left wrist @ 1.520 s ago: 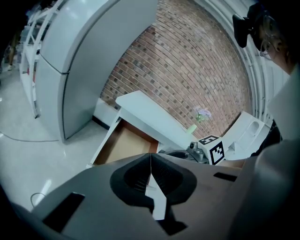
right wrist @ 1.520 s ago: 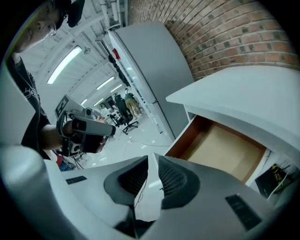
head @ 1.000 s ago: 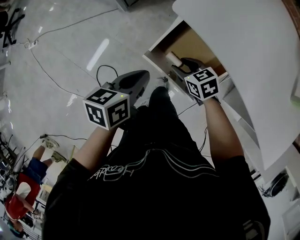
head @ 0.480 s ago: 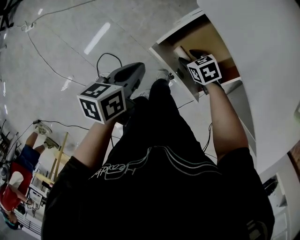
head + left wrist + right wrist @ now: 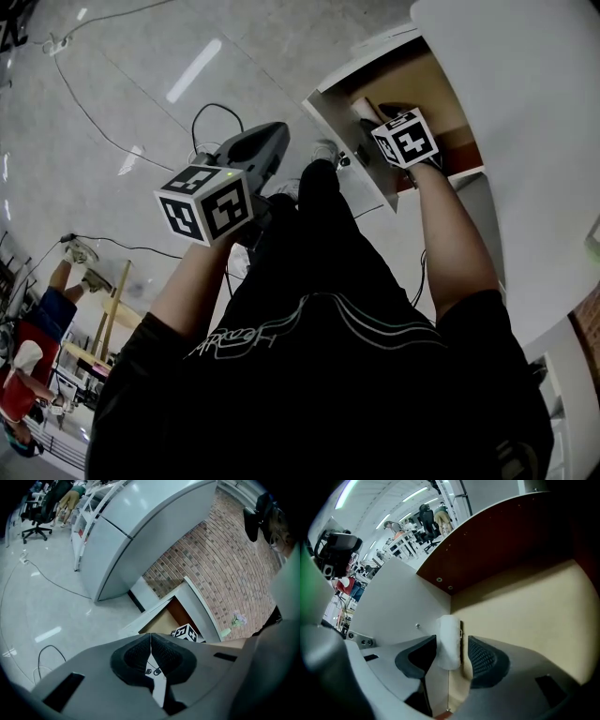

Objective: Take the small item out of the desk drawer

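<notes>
Farthest left, the left claw [image 5: 151, 645] hung idle above the pale floor [image 5: 141, 84]. It was clenched on nothing, its two pads pressed flat together. To the right, at about 1 o'clock in the head view, the drawer [image 5: 422, 80] stood pulled out from under the white table [image 5: 525, 122]. The right claw [image 5: 452, 644] reached down into it.

That claw was released, its jaws spread wide. The small item [image 5: 448, 627], a pale, soft-looking roll, stood between them, not yet gripped. The left pad sat just beside the roll, perhaps brushing it, while the right pad stood clearly apart. The roll lay on the drawer's tan bottom, tucked into a corner. The white side wall [image 5: 398, 602] was at its 9 o'clock and the dark red back panel [image 5: 497, 545] at 12 o'clock.

The step in hand looked like closing on the roll. Doing it well would probably mean:
- Sinking the pads a little deeper so they meet the roll's middle rather than its near end.
- Closing slowly so the right pad carries the roll onto the left pad instead of tipping it against the wall.
- Squeezing only lightly, since the roll seemed likely to squash.
- Lifting straight back out toward 6 o'clock, clear of the side wall and the table's edge.
</notes>
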